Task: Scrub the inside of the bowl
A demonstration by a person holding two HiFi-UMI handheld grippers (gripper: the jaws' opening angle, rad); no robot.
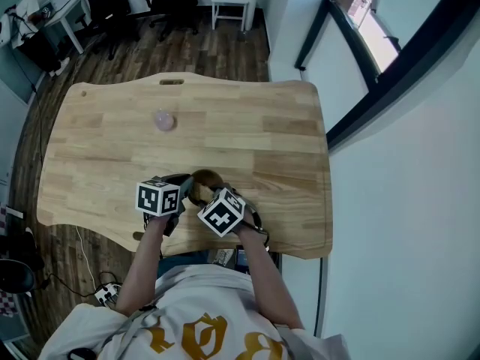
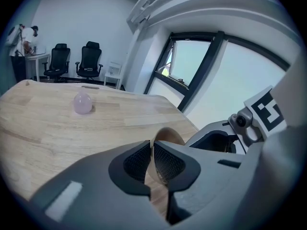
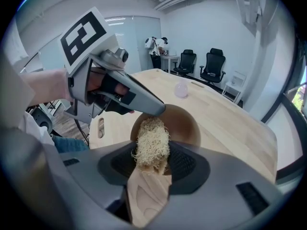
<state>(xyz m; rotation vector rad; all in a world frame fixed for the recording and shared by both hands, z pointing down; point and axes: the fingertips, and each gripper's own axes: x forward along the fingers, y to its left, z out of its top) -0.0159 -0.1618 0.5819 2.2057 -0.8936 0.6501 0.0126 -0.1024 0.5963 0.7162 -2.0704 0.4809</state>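
Observation:
A small brown wooden bowl (image 1: 204,180) sits near the table's front edge, tilted up on its side. My left gripper (image 2: 152,159) is shut on the bowl's thin rim (image 2: 167,137); the head view shows this gripper (image 1: 171,201) left of the bowl. My right gripper (image 3: 152,161) is shut on a pale fibre scrubber (image 3: 152,142) with a light wooden handle (image 3: 147,195). The scrubber's tip reaches into the bowl's hollow (image 3: 181,122). In the right gripper view the left gripper (image 3: 120,92) grips the bowl's upper left rim. The right gripper (image 1: 217,210) sits just right of the left one.
A pale pink ball (image 1: 164,120) lies further back on the wooden table (image 1: 270,148), also seen as the ball (image 2: 82,103) in the left gripper view. Black office chairs (image 1: 112,2) and a white desk stand beyond the table. A white wall and window frame (image 1: 375,73) run along the right.

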